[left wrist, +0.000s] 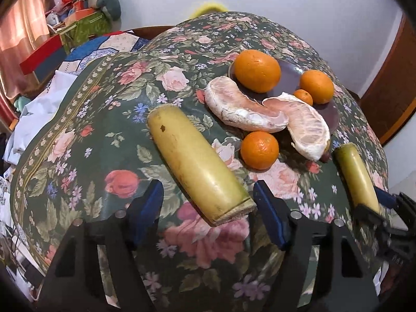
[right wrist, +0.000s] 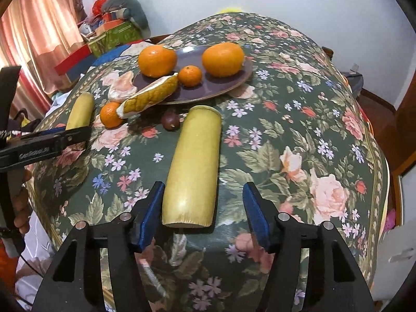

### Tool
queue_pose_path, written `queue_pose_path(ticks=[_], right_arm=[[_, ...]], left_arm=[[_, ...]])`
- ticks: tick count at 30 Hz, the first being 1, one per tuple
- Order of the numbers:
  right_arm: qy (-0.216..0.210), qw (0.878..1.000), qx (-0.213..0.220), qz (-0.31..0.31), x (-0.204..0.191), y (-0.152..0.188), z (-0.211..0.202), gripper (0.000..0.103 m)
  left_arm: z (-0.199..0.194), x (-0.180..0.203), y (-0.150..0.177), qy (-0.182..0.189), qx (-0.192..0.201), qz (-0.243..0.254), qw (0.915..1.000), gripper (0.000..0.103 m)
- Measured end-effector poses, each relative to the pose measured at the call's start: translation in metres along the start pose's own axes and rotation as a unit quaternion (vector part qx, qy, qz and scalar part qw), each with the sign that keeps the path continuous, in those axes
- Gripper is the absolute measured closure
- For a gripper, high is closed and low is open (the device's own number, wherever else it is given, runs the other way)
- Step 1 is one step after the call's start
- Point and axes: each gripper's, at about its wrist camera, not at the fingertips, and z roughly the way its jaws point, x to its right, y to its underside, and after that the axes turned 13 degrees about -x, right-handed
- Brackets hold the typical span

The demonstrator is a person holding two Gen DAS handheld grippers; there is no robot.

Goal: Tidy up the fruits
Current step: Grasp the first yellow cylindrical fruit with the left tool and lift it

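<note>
Yellow-green is the colour up front: a cut length of yellow-green stalk (left wrist: 197, 165) lies on the floral tablecloth (left wrist: 85, 119) right ahead of the left gripper (left wrist: 208, 195), whose blue-padded fingers (left wrist: 147, 209) stand wide apart on either side of its near cut end, gripping nothing. Over on the other side, the right gripper (right wrist: 204, 199) is spread just the same, and a second stalk piece (right wrist: 193, 166) sits between its fingers with the left pad (right wrist: 152, 210) just beside it and the right pad well clear. Beyond them, the purple plate (right wrist: 223, 87) carries a large orange (right wrist: 223, 56), a second orange (right wrist: 157, 61) and a tiny mandarin (right wrist: 189, 76). One peeled pomelo segment (left wrist: 304, 127) rests half on the plate's rim and half on the cloth, and another pomelo segment (left wrist: 239, 106) lies against the plate's edge. Off the plate, a loose mandarin (left wrist: 259, 150) sits on the cloth just beside the segments, and a small dark round fruit (right wrist: 170, 121) lies near the far end of the second stalk piece. From the left camera, the right gripper shows at the edge of view around that second piece.
</note>
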Motion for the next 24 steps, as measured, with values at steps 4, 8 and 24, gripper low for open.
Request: queue_pose_path(ticks=[4,8,24], right_arm=[[-0.006,1.0,0.001,0.004,0.003,-0.003,-0.001,0.047],[-0.008,1.0,-0.003,0.001,0.003,-0.01,0.003,0.047],[-0.027,1.0,0.002,-0.006,0.01,-0.043,0.02,0.05]], left_arm=[[-0.006,-0.01,0.006,0.012,-0.005,0.01,0.9999,0.045],[-0.01,-0.018,0.008,0.006,-0.014,0.021,0.9997,0.056],[0.012,-0.008,-0.029,0.008,-0.021,0.048,0.9986,0.056]])
